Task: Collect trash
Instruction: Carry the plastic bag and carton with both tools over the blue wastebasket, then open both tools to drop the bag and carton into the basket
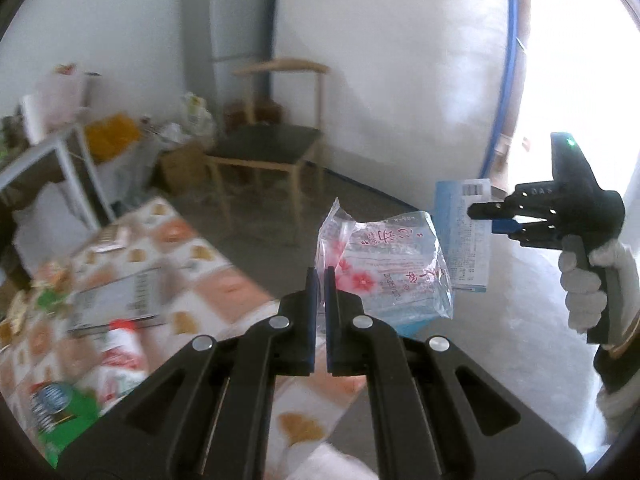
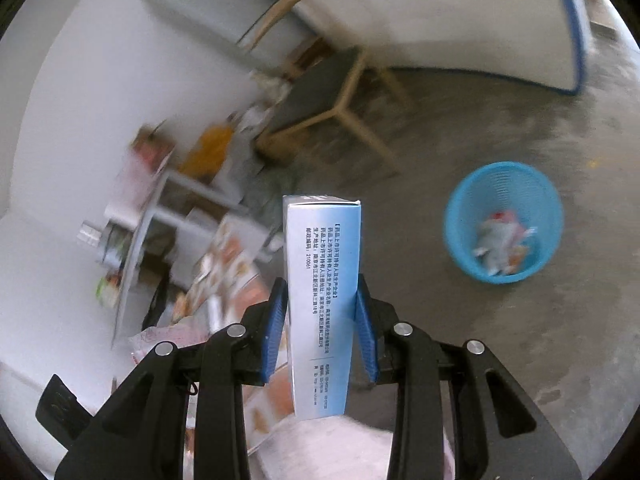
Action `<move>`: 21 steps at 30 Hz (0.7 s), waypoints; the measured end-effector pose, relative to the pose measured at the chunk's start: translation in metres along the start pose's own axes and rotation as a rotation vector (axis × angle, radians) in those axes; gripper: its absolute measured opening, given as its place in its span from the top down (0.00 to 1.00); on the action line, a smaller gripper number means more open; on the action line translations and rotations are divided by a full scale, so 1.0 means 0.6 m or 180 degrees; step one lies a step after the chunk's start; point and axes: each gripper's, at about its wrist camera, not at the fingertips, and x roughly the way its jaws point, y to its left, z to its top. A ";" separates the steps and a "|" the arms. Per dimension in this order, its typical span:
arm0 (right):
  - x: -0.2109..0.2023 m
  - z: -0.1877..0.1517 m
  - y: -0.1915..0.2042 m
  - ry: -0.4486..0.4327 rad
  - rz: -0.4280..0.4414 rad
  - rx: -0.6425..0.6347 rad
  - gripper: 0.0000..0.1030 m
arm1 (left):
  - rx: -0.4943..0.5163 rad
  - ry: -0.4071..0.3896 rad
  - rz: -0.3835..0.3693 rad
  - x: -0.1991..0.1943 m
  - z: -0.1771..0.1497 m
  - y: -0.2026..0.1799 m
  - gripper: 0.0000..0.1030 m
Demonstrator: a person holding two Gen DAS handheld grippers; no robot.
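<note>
Grey concrete floor [image 2: 460,128] runs back to white walls, with a wooden chair with a dark seat [image 1: 266,148] standing near a tall grey cabinet [image 1: 228,20] in the corner. On my left I see a table [image 1: 188,280] under a patterned orange-and-white cloth, strewn with litter: a red-and-white bottle [image 1: 120,356] lying on its side, a flat printed carton [image 1: 116,300] and a green packet [image 1: 60,412] at the near edge, all blurred.

My left gripper [image 1: 320,276] has its jaws pressed together on the edge of a clear plastic wrapper [image 1: 384,272] printed with pink flowers and red characters; the wrapper hangs in the air just off the table's edge, above the floor.

My right gripper [image 2: 322,292] pinches a light blue medicine box [image 2: 322,280] between its blue pads [image 2: 276,332], the box standing upright with black print down its side. From the left camera I see that same gripper held in a white-gloved hand [image 1: 588,280], the box sticking out of it just beside the wrapper.

Well apart on the floor, to the right of the box, stands a blue mesh wastebasket [image 2: 504,222], with some crumpled wrappers [image 2: 500,244] lying in its bottom. A low white shelf [image 2: 160,216] with clutter sits against the wall behind the table.
</note>
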 end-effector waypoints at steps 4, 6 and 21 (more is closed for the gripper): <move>-0.017 0.031 -0.098 -0.0198 -0.0334 0.0210 0.68 | 0.0100 0.0272 -0.0215 0.104 0.025 -0.054 0.98; -0.011 0.042 -0.148 -0.0211 -0.0437 0.0361 0.68 | 0.0155 0.0433 -0.0276 0.161 0.035 -0.082 0.98; 0.255 0.110 -0.424 0.0421 -0.1105 0.1093 0.47 | 0.0138 0.1281 -0.0226 0.548 0.036 -0.176 0.53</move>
